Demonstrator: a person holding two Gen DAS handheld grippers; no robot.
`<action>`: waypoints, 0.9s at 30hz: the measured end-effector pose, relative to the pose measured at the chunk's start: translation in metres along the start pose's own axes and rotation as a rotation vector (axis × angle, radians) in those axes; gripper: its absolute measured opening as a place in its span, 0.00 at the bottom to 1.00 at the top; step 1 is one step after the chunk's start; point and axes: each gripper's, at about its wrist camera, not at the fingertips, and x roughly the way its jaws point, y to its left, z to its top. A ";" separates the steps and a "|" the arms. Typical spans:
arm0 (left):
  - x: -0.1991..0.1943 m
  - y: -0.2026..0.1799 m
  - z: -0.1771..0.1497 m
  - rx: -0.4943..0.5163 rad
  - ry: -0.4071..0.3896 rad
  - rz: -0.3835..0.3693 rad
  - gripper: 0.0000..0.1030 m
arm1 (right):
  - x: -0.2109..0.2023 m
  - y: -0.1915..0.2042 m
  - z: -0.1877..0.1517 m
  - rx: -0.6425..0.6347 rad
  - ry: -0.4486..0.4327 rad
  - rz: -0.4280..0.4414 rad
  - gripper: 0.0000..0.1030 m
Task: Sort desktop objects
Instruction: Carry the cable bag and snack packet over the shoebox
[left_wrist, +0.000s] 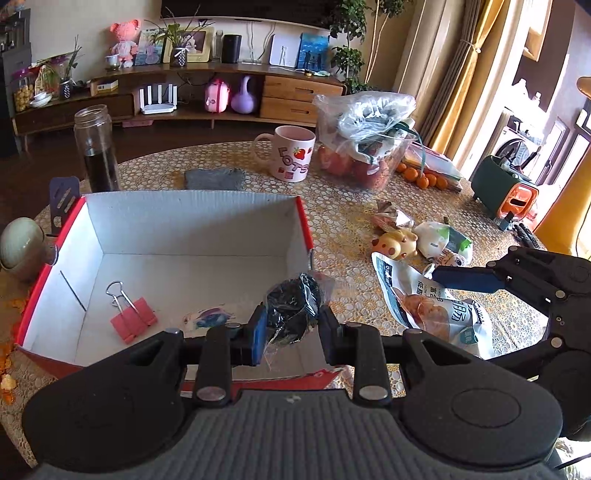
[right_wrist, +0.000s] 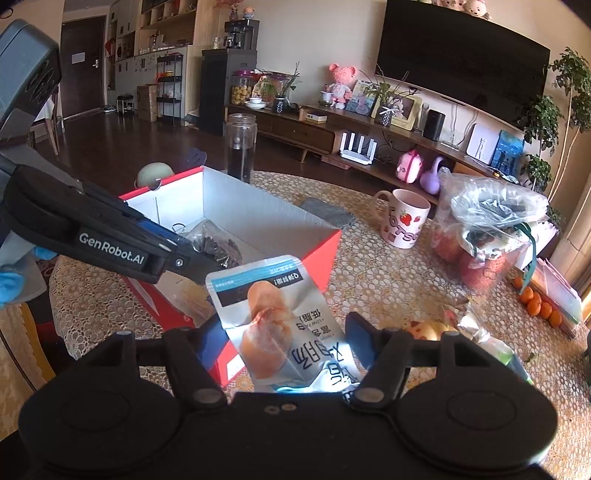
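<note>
Two packets held: snack pouch (right_wrist: 280, 325) upright, dark wrapped bundle (left_wrist: 293, 308) tilted.

Open red cardboard box with white inside (left_wrist: 192, 229), upright on lace-covered surface (left_wrist: 340, 199). Inside, flat on floor: pink binder clip with wire handles (left_wrist: 131, 314), small colourful sticker-like scrap (left_wrist: 208, 317). Dark lump in clear crinkled plastic wrap (left_wrist: 291, 310) held above box's near right corner. Silver-blue foil snack pouch with food picture (right_wrist: 273, 317), tilted, lifted beside box's corner.
</note>
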 end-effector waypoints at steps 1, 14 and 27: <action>-0.001 0.006 0.000 -0.003 -0.001 0.006 0.27 | 0.003 0.004 0.003 -0.007 0.001 0.006 0.66; -0.003 0.066 0.000 -0.038 0.014 0.098 0.27 | 0.046 0.038 0.044 -0.068 0.011 0.053 0.66; 0.021 0.107 0.015 -0.046 0.032 0.178 0.27 | 0.104 0.046 0.072 -0.044 0.059 0.049 0.66</action>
